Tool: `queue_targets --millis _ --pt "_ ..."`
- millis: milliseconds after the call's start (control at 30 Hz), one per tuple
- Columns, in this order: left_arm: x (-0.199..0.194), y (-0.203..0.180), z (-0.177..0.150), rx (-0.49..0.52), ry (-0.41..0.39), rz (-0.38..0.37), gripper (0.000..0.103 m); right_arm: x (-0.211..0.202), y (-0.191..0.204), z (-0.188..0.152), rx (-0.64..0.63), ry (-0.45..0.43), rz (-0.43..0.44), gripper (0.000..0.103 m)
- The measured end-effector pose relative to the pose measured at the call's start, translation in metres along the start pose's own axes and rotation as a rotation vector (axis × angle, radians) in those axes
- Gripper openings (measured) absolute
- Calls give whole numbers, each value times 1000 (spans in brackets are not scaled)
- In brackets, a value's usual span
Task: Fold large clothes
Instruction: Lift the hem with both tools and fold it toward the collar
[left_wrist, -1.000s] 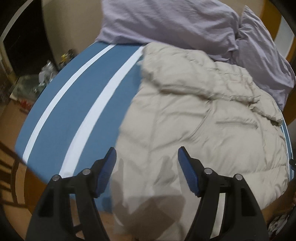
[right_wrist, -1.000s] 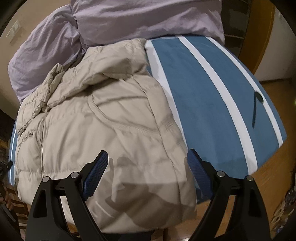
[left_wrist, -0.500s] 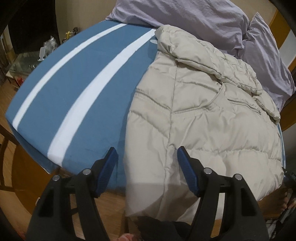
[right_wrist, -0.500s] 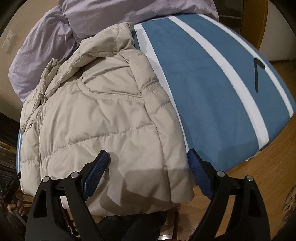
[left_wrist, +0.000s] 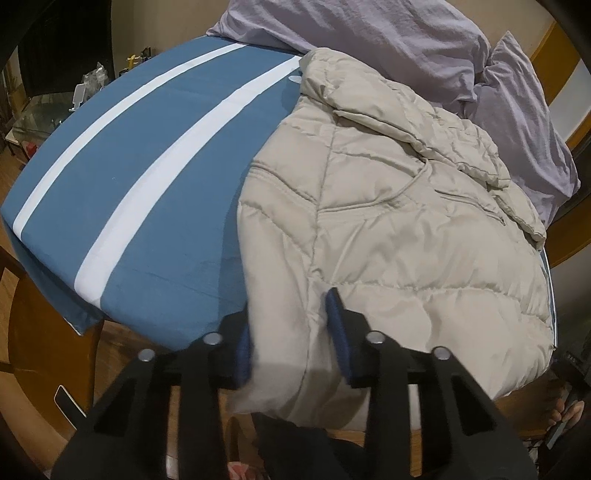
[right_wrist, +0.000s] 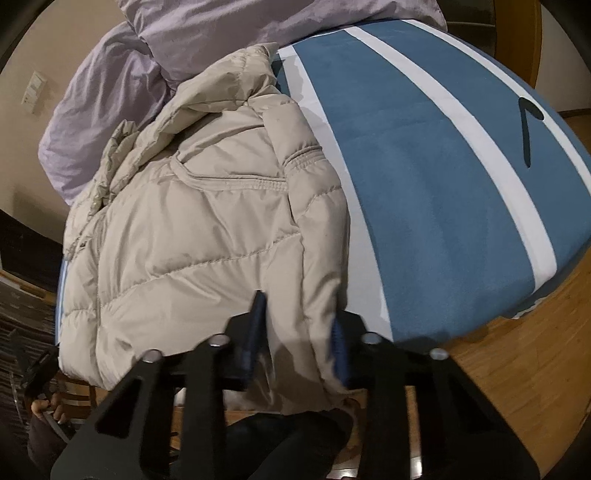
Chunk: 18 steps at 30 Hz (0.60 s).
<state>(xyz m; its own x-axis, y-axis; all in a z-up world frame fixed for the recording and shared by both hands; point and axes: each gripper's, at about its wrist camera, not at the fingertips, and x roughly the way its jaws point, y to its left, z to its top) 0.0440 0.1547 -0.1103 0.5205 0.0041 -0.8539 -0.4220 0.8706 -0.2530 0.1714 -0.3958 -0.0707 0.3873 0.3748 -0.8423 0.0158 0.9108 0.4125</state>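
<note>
A beige puffer jacket (left_wrist: 406, 221) lies on the blue bed cover, its hem hanging over the near edge; it also shows in the right wrist view (right_wrist: 207, 229). My left gripper (left_wrist: 290, 332) has its blue pads closed in on the hem's left corner. My right gripper (right_wrist: 295, 339) has its pads closed in on the hem's right corner, with thick padding bunched between them. The jacket's collar lies at the far end by the pillows.
The bed cover (left_wrist: 147, 166) is blue with white stripes. Lilac pillows (left_wrist: 388, 33) are piled at the head of the bed. A black pen-like object (right_wrist: 528, 129) lies on the cover at right. Wooden floor (right_wrist: 517, 369) runs below the bed edge.
Both grippers moved down to the jacket's near hem and closed from wide open onto its two corners.
</note>
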Motion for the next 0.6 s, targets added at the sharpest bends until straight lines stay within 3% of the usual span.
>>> queue_targets --millis 67,167,600 --pt "-2 -3 0 6 -9 2 21 -2 2 -1 -9 -12 8 16" --pt "-7 -7 0 9 -30 11 14 -6 6 1 -18 -32 8 12" --pt "-51 -25 40 31 -147 -2 10 -32 31 39 -52 -153 45 9"
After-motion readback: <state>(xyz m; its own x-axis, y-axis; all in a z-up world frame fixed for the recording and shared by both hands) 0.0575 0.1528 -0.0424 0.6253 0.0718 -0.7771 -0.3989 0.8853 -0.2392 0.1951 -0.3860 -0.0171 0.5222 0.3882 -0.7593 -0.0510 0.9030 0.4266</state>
